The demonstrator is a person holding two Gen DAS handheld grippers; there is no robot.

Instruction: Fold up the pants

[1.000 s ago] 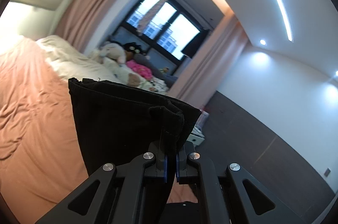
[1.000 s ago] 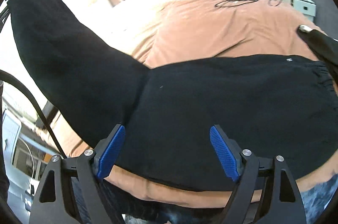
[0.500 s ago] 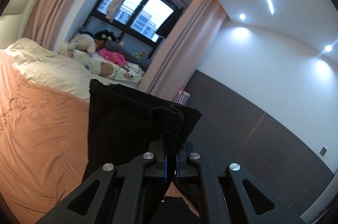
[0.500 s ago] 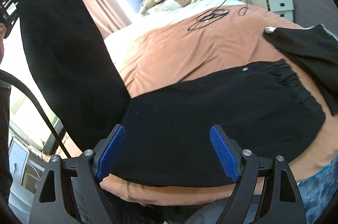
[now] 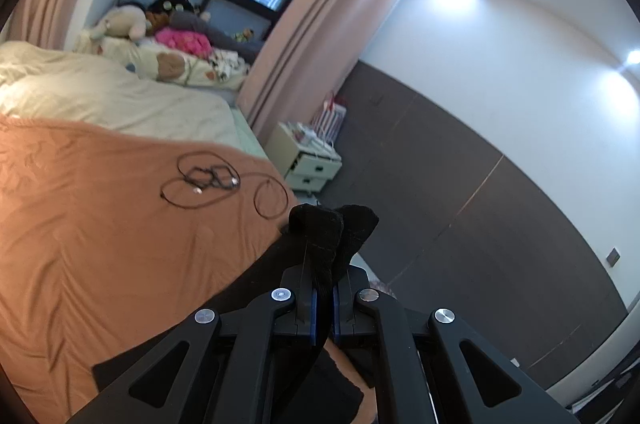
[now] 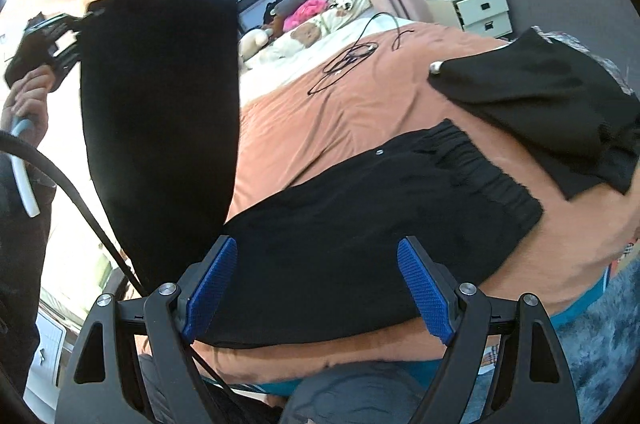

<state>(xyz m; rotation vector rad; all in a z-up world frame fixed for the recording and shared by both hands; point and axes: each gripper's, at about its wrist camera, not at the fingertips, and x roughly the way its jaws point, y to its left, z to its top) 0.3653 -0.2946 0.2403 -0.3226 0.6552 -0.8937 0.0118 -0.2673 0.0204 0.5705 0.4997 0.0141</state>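
Black pants (image 6: 380,216) lie across the orange bed sheet (image 6: 320,112), with the elastic waistband (image 6: 480,164) to the right. One leg (image 6: 160,104) is lifted upright at the left, and my left gripper (image 6: 82,24), held in a hand, grips it by the hem. In the left wrist view my left gripper (image 5: 324,288) is shut on a bunch of that black hem (image 5: 332,228). My right gripper (image 6: 318,290) is open above the near edge of the pants, its blue pads (image 6: 212,288) touching no fabric.
A second black garment (image 6: 540,96) lies on the bed's right side, beyond the waistband. A coiled black cable (image 6: 352,56) rests further up the sheet. A cream nightstand (image 6: 472,8) stands by the dark wall. Plush toys (image 5: 132,24) are piled under the window.
My left gripper has swung the leg hem to the right, and its view has panned from the window toward the dark wall. In the right wrist view the pants have shifted and look farther off.
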